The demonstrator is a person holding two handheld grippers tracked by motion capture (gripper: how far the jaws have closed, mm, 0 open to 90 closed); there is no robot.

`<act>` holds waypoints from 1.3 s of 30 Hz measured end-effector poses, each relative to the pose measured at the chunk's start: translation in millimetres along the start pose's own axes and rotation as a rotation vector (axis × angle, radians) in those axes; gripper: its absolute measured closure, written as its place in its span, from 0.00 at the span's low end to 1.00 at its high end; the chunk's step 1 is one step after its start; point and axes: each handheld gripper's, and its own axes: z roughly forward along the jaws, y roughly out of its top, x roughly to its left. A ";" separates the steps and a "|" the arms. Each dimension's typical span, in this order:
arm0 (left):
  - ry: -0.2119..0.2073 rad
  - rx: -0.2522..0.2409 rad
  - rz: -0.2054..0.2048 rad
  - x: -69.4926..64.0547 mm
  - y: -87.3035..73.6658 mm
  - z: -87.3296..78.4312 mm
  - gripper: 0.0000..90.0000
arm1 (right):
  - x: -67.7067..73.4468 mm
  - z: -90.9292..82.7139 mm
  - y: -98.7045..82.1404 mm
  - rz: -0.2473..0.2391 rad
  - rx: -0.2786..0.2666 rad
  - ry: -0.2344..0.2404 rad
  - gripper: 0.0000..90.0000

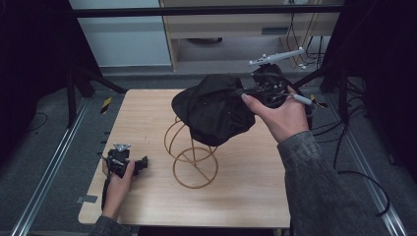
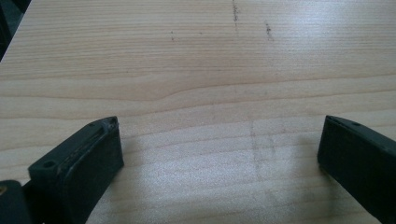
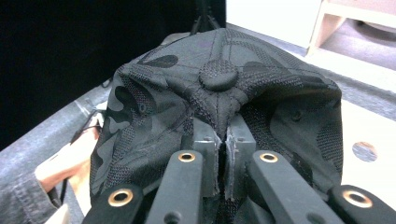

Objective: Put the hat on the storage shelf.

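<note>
A black camouflage cap hangs over the top of a golden wire stand at the middle of the table. My right gripper is raised at the cap's right side and shut on its fabric. In the right gripper view the jaws pinch the cap just below its top button, at my right gripper. My left gripper rests on the table near the front left. Its jaws stand wide apart over bare wood, at my left gripper, with nothing between them.
The light wooden table has bare surface in front of and to the right of the stand. Dark frame rails run along both sides. Cables trail on the floor at the right. A wooden cabinet stands behind the table.
</note>
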 end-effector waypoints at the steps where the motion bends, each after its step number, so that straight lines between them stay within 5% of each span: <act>1: 0.000 0.000 0.000 0.0 0.0 0.0 0.00 | 0.0 0.0 0.0 0.000 0.000 0.000 0.95; 17: 0.000 0.000 0.000 0.0 0.0 0.0 0.00 | 22.3 16.5 0.6 -0.027 0.013 0.068 0.95; 39: 0.000 -0.004 -0.004 -0.3 -0.1 0.2 0.00 | 30.4 40.1 -15.2 -0.033 0.079 0.129 0.94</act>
